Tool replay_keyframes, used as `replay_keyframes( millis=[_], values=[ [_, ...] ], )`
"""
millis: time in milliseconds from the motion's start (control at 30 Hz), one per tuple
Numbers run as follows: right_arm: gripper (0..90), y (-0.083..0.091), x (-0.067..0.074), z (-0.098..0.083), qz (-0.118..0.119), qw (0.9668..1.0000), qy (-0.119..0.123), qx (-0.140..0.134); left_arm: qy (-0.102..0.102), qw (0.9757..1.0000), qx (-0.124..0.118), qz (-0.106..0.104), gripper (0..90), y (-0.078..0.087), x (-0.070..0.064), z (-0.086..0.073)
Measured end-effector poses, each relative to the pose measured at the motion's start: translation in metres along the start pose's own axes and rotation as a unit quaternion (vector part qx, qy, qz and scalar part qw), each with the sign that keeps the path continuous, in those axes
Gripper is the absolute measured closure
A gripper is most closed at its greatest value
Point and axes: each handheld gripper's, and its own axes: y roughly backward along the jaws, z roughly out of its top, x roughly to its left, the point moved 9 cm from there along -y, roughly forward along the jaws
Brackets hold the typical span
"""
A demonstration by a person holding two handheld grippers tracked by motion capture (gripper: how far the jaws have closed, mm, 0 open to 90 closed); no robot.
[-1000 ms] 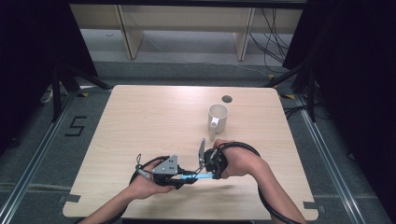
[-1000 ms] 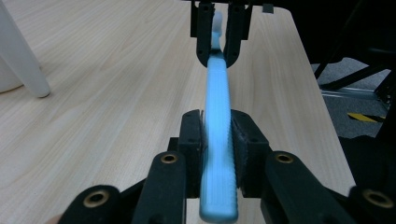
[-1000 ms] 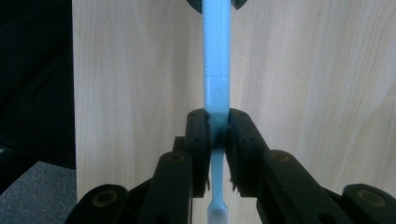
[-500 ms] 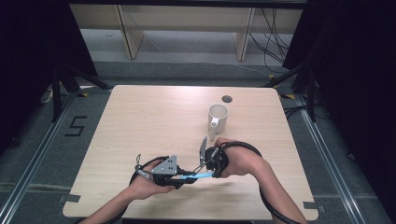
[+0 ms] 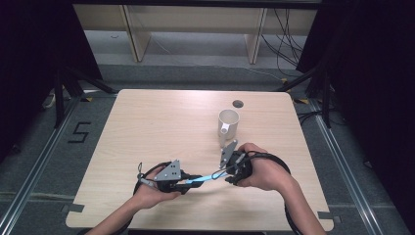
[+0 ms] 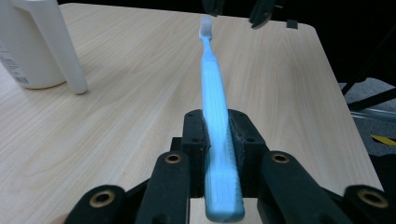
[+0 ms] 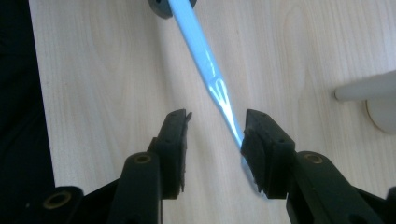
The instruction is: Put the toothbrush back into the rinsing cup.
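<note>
Left gripper (image 5: 192, 182) near table's (image 5: 147, 122) front edge holds blue toothbrush (image 5: 211, 177), pointing toward right gripper (image 5: 228, 175); white mug (image 5: 228, 123) right of centre.

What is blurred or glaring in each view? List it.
Left gripper view: the toothbrush glows overexposed, its near handle end soft, its far bristles fairly sharp. Right gripper view: a glare streak along the toothbrush neck, its head blurred beside the right tool jaw. High view: evenly lit table, dark surroundings.

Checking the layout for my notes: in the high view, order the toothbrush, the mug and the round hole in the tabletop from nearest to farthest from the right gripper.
From the right gripper:
1. Toothbrush, between its jaws, running left.
2. Mug, just beyond it.
3. Round hole, behind the mug near the far edge.
</note>
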Motion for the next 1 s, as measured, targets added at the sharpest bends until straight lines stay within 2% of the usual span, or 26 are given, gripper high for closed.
replay_keyframes(
  millis=[33,67,100,133,200,233,267,300,333,400,433,467,500,533,600,633,667,733,767,800,833,867,900,933,967,1000],
  values=[
    [58.5,0.001,0.006,-0.002,0.013,0.9995,-0.022,-0.020,0.006,0.9998,-0.016,0.007,77.7,0.000,0.001,0.002],
    [58.0,0.001,0.004,-0.001,0.009,0.9991,-0.004,-0.040,0.005,0.9998,-0.016,0.012,77.7,0.002,0.003,0.002],
    [58.0,0.001,0.004,-0.001,0.009,0.9991,-0.004,-0.040,0.005,0.9998,-0.016,0.012,77.7,0.002,0.003,0.002],
    [56.6,0.001,0.004,-0.005,-0.008,0.9981,-0.017,-0.058,0.007,0.9997,-0.023,0.011,77.7,0.002,0.003,0.003],
    [56.4,0.002,0.004,-0.008,-0.017,0.9968,-0.031,-0.072,0.005,0.9994,-0.030,0.019,77.7,0.004,0.005,0.005],
    [56.4,0.002,0.004,-0.008,-0.017,0.9968,-0.031,-0.072,0.005,0.9994,-0.030,0.019,77.7,0.004,0.005,0.005],
    [56.3,0.003,0.005,-0.011,-0.020,0.9946,-0.044,-0.092,0.004,0.9989,-0.040,0.022,77.7,0.006,0.005,0.007],
    [56.3,0.003,0.005,-0.011,-0.020,0.9946,-0.044,-0.092,0.004,0.9989,-0.040,0.022,77.7,0.006,0.005,0.007],
    [55.5,0.003,0.006,-0.012,-0.027,0.9913,-0.056,-0.116,0.004,0.9985,-0.048,0.027,77.7,0.008,0.006,0.010],
    [55.1,0.002,0.007,-0.014,-0.029,0.9889,-0.067,-0.129,0.005,0.9980,-0.057,0.027,77.7,0.008,0.006,0.011],
    [55.0,0.001,0.008,-0.014,-0.030,0.9872,-0.078,-0.136,0.004,0.9973,-0.065,0.032,77.7,0.009,0.008,0.014],
    [55.0,0.000,0.008,-0.015,-0.034,0.9847,-0.097,-0.140,0.004,0.9973,-0.062,0.038,77.7,0.011,0.009,0.014],
    [55.0,0.000,0.008,-0.015,-0.034,0.9847,-0.097,-0.140,0.004,0.9973,-0.062,0.038,77.7,0.011,0.009,0.014],
    [54.9,-0.002,0.008,-0.015,-0.038,0.9829,-0.099,-0.150,0.007,0.9968,-0.068,0.041,77.7,0.012,0.009,0.015],
    [54.5,-0.006,0.006,-0.012,-0.043,0.9756,-0.112,-0.184,0.008,0.9957,-0.079,0.048,77.7,0.014,0.011,0.018],
    [54.5,-0.006,0.006,-0.012,-0.043,0.9756,-0.112,-0.184,0.008,0.9957,-0.079,0.048,77.7,0.014,0.011,0.018],
    [53.7,-0.011,0.006,-0.010,-0.048,0.9666,-0.139,-0.210,0.006,0.9945,-0.091,0.052,77.7,0.016,0.012,0.021],
    [53.3,-0.012,0.006,-0.010,-0.045,0.9656,-0.139,-0.215,0.007,0.9938,-0.096,0.055,77.7,0.017,0.013,0.022],
    [53.0,-0.017,0.004,-0.010,-0.055,0.9597,-0.154,-0.228,0.005,0.9927,-0.104,0.060,77.7,0.018,0.014,0.024],
    [53.0,-0.019,0.002,-0.008,-0.058,0.9558,-0.160,-0.240,0.006,0.9913,-0.117,0.059,77.7,0.017,0.015,0.026],
    [52.9,-0.020,0.000,-0.006,-0.064,0.9531,-0.154,-0.253,0.006,0.9913,-0.117,0.059,77.7,0.017,0.015,0.026],
    [52.7,-0.020,-0.001,-0.004,-0.065,0.9488,-0.162,-0.263,0.003,0.9918,-0.110,0.067,77.7,0.020,0.017,0.025],
    [52.7,-0.020,-0.001,-0.004,-0.065,0.9488,-0.162,-0.263,0.003,0.9918,-0.110,0.067,77.7,0.020,0.017,0.025],
    [52.4,-0.021,-0.001,0.001,-0.059,0.9393,-0.178,-0.287,0.001,0.9912,-0.113,0.069,77.7,0.020,0.018,0.026],
    [52.4,-0.021,-0.001,0.001,-0.059,0.9393,-0.178,-0.287,0.000,0.9905,-0.117,0.072,77.7,0.021,0.019,0.027],
    [52.2,-0.021,-0.004,0.008,-0.063,0.9278,-0.190,-0.315,0.002,0.9898,-0.121,0.076,77.7,0.021,0.019,0.028]
  ],
)
